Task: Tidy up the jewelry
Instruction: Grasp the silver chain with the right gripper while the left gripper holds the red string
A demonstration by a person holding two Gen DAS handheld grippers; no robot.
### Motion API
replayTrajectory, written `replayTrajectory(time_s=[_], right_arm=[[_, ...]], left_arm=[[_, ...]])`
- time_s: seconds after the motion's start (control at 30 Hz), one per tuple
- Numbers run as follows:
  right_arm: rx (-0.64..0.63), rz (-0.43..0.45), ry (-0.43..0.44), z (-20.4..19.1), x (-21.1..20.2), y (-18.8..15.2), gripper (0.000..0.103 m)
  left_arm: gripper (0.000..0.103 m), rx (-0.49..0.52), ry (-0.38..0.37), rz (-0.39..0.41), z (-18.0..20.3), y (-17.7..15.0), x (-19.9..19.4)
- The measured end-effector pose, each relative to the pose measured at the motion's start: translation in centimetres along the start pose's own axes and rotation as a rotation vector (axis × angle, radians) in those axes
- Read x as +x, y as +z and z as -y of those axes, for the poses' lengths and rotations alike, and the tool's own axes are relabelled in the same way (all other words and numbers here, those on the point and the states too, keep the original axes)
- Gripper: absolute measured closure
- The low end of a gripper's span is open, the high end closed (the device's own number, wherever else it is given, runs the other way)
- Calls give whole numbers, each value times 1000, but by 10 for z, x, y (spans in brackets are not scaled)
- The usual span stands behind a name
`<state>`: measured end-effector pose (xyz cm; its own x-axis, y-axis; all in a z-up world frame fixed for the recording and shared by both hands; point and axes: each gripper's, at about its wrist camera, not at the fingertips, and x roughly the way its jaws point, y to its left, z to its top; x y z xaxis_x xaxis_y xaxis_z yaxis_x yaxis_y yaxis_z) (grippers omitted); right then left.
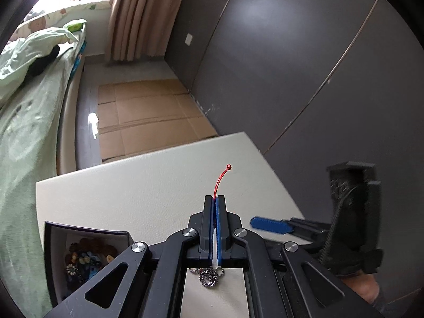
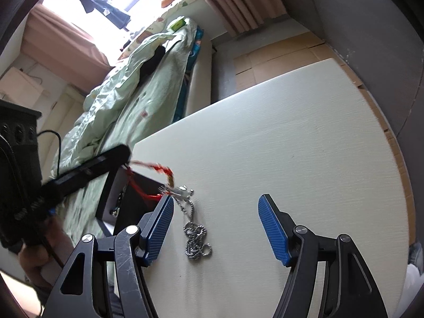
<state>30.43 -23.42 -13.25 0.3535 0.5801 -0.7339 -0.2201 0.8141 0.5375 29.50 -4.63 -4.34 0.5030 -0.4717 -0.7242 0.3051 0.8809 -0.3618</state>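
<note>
Red braided cord [image 1: 220, 180] sits clamped in the left gripper [image 1: 215, 198]; the right gripper [image 2: 216, 204] gapes beside a silver ball chain [image 2: 196, 238] on the cream surface [image 2: 291, 145].

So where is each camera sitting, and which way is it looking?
Left wrist view: sits on the left tongs, looking along them over the white table toward the grey wall; they pinch a red cord.
Right wrist view: sits on the right tongs, which are open, looking across the table toward the bed.
Both show: the ball chain, the jewelry box, and the other tongs.
</note>
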Motion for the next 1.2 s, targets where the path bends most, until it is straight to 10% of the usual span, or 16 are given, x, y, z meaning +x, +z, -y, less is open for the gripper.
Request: replayTrajectory(time_s=[0.7,0.87,0.97,1.2], right_arm=[[-353,-178,-148,-67,54,-36,35],[-508,-158,-304,-80,57,-50,62],[-523,-167,-325,-79,54,-52,95],[-473,-138,-274,-69,28,-47,97]], left_arm=[[103,-95,8,136,-29,9,-59],[103,-109,22,151,-35,7,-69],[103,-120,28,159,-39,6,-73],[103,-140,16,185,-41,4,-89]])
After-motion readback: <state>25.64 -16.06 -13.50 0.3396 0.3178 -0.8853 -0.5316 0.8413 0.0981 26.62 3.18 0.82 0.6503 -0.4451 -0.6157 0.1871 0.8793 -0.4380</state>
